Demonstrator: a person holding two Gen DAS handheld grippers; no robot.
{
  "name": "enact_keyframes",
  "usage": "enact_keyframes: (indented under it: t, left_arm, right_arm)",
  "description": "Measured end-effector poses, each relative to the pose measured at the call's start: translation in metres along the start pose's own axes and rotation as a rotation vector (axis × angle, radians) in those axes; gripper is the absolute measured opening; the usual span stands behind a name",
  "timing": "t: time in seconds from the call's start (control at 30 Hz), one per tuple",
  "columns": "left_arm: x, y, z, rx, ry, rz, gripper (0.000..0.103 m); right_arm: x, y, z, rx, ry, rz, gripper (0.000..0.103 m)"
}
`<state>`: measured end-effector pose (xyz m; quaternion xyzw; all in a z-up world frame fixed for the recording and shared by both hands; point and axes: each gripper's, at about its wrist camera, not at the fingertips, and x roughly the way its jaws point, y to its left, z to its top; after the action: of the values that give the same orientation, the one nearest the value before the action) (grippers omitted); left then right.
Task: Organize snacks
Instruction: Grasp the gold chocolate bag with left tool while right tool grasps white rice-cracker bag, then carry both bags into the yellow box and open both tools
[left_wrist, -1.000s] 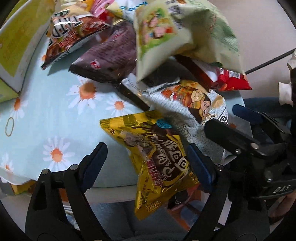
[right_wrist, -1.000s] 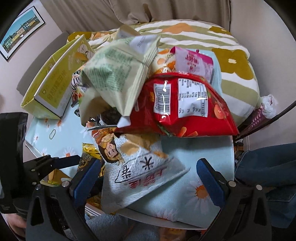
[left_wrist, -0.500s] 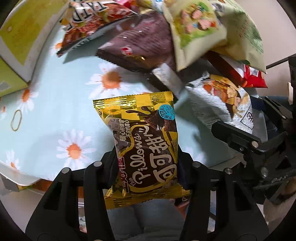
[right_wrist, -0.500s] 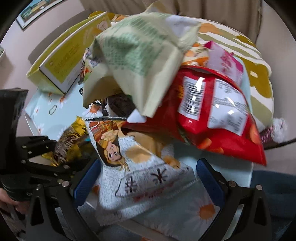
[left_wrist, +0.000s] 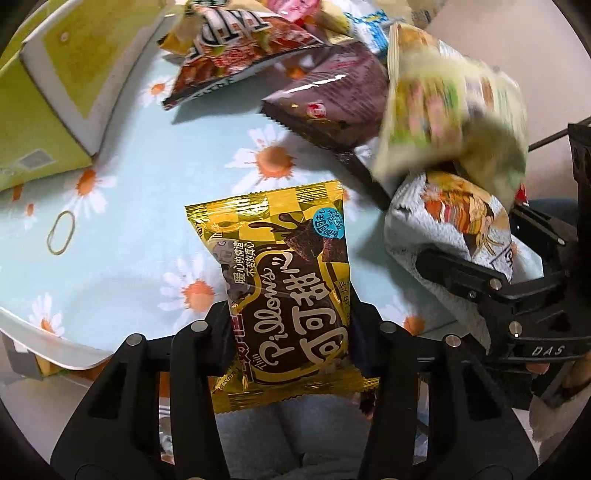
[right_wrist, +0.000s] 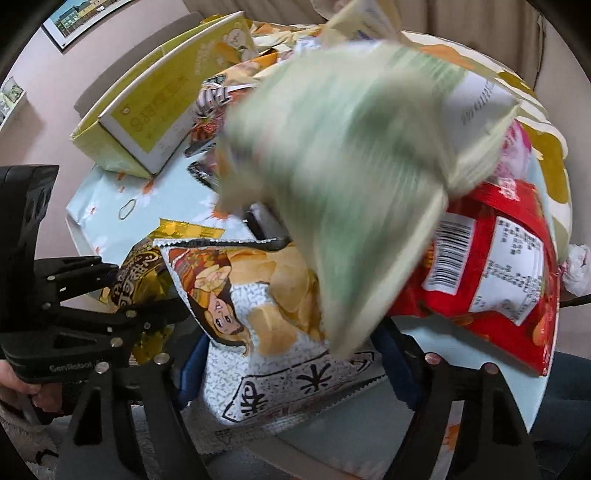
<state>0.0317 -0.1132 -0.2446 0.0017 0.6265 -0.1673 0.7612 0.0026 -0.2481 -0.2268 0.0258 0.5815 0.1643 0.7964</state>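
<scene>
Firstly, left wrist view: left gripper (left_wrist: 291, 332) is clenched on the yellow cocoa packet (left_wrist: 280, 280), held over the daisy tablecloth (left_wrist: 122, 236) near the table edge; grip sits low on the pkt, so it could swing or slip. Right wrist view: right gripper (right_wrist: 288, 365) has jaws closing around the white chip bag (right_wrist: 266, 332), pads not yet pressing. Risk: blurred green bag (right_wrist: 351, 184) atop the pile looks unsteady; pulling the chip bag could topple it and the red bag (right_wrist: 491, 280).

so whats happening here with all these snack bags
A person with a gripper in each hand is sorting a pile of snack bags on a daisy-print tablecloth. The left gripper is shut on a yellow cocoa snack pack. The right gripper is closing around a white chip bag, while a pale green bag blurs above.
</scene>
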Motion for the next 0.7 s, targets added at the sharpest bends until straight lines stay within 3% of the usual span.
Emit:
enact_keyframes:
  t: [0.13, 0.4, 0.7]
  left_arm:
    - [-0.013, 0.011, -0.002, -0.011, -0.016, 0.007, 0.046]
    - [-0.046, 0.015, -0.02, -0.038, -0.072, 0.013, 0.046]
    - [-0.113, 0.021, -0.026, -0.061, -0.192, 0.027, 0.046]
  right_arm:
    - [0.0, 0.009, -0.003, -0.005, -0.008, 0.024, 0.069]
    - [-0.02, 0.024, 0.004, -0.013, -0.048, 0.069, 0.068]
    - [-0.049, 0.038, 0.021, -0.059, -0.107, 0.118, 0.068]
